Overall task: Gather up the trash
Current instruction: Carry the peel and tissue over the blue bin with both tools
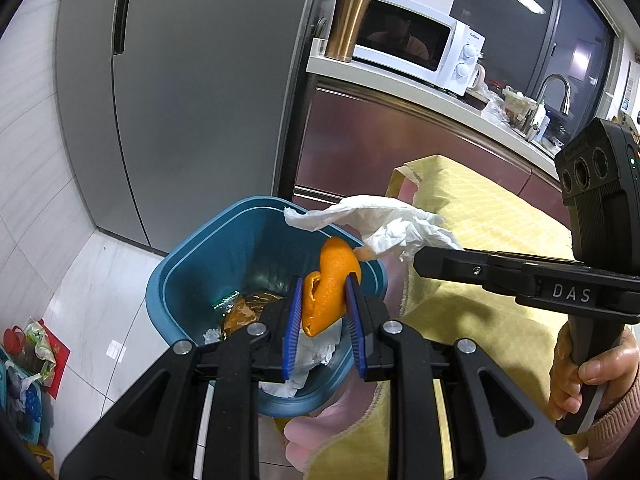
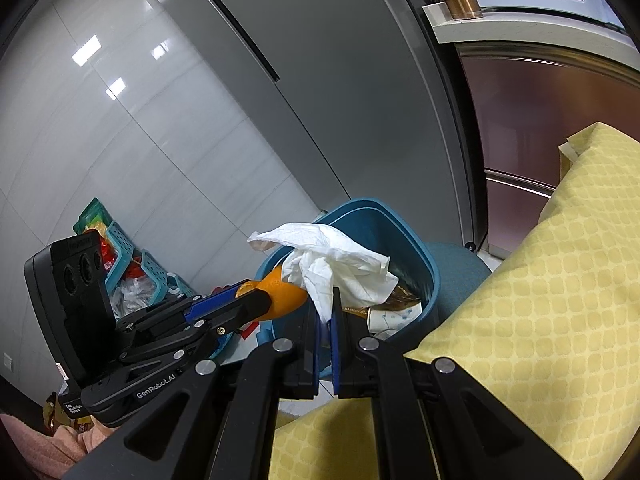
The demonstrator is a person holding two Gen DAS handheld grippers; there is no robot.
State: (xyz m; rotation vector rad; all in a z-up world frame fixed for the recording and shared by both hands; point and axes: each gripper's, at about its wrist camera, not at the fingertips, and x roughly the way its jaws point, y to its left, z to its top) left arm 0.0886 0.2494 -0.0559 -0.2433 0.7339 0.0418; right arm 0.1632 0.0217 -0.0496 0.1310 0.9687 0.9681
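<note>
A piece of orange peel point(image 1: 326, 288) is pinched between the blue pads of my left gripper point(image 1: 322, 292), which is shut on it above the blue trash bin point(image 1: 188, 280). The same peel point(image 2: 282, 292) shows in the right wrist view, just left of the tissue. My right gripper point(image 2: 326, 312) is shut on a crumpled white tissue point(image 2: 332, 264), held over the bin point(image 2: 428, 276) rim. In the left wrist view that tissue point(image 1: 384, 224) hangs from the right gripper point(image 1: 418, 258) tip, just above the peel. Wrappers and tissues lie inside the bin.
A yellow patterned cloth point(image 1: 476, 240) covers the table to the right of the bin. A grey fridge point(image 1: 180, 100) stands behind it. Teal baskets point(image 2: 148, 276) with packets sit on the floor by the wall. A counter with a microwave point(image 1: 420, 46) is beyond.
</note>
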